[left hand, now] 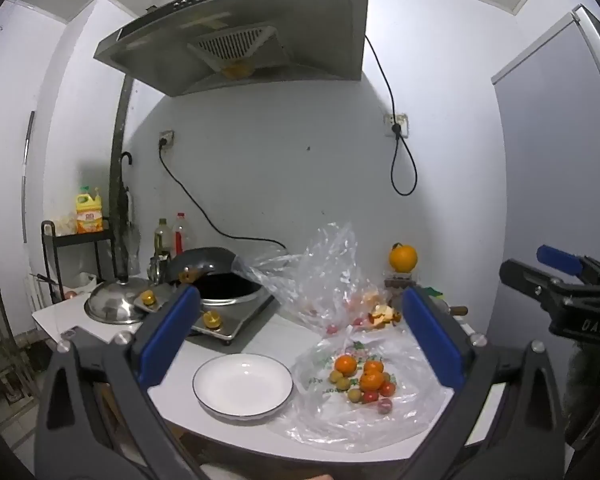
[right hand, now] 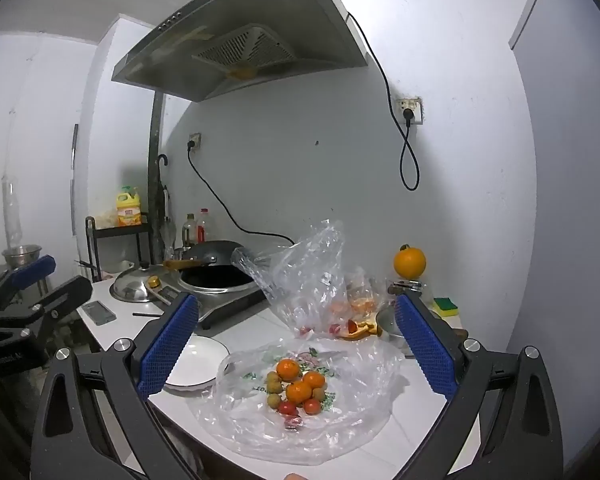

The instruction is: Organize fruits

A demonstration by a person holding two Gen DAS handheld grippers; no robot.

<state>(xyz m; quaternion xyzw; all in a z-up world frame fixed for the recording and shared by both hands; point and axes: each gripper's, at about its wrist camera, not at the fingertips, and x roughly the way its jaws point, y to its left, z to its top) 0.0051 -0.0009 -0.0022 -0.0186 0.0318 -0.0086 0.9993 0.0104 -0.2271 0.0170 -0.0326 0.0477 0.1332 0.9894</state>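
The right gripper hangs above the white counter with its blue pads wide apart and nothing between them. Below it, a flat plastic bag carries a heap of fruit: oranges, small yellowish fruits and red ones. A white plate lies just left of the bag, partly behind the left pad. Farther back a crumpled clear bag stands beside a wok. The left gripper shows at the left edge, open too.

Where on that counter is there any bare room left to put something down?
The white plate is bare, and so is the counter strip between it and the cooker. The right side is crowded: the fruit pile on spread plastic bags, peels behind.
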